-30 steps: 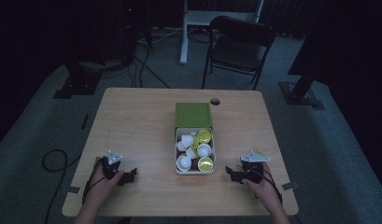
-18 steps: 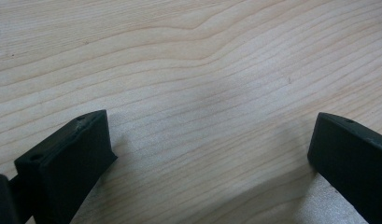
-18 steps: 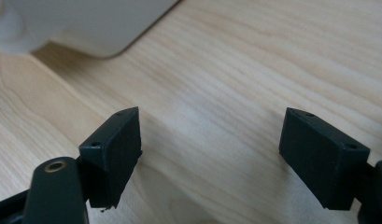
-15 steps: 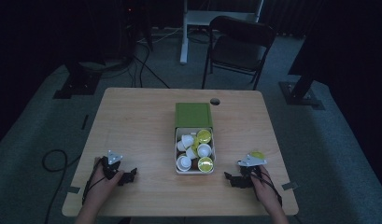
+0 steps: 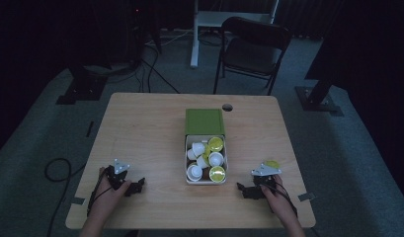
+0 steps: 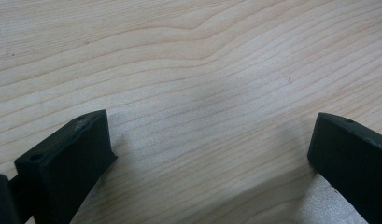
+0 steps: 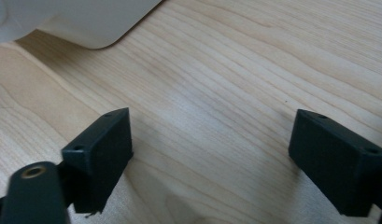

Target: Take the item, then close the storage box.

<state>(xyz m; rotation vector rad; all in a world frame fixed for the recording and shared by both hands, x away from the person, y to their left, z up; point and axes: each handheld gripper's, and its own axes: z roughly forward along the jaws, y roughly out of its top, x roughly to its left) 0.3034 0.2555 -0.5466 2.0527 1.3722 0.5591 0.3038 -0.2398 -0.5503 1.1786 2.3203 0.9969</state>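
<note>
I see the worktop [image 5: 150,128] with the white box [image 5: 186,174] of capsules [image 5: 216,143] at its centre. My right gripper [image 5: 245,190], at four o'clock from the box, has just been opening, nothing between its fingers [image 7: 102,149]; left gripper [image 5: 136,185], at eight o'clock, spread too.

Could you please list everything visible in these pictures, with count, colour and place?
Table: one, light wood, centre.
Box: one, white, its green lid open behind it, table middle.
Capsules: several, white and yellow-green, inside the box.
Loose capsule: one, yellow-green, on the table beside the right gripper.
Folding chair: one, dark, behind the table.
Left gripper: one, black, near-left table edge, jaws open, empty.
Right gripper: one, black, near-right, jaws just opened, empty.
</note>
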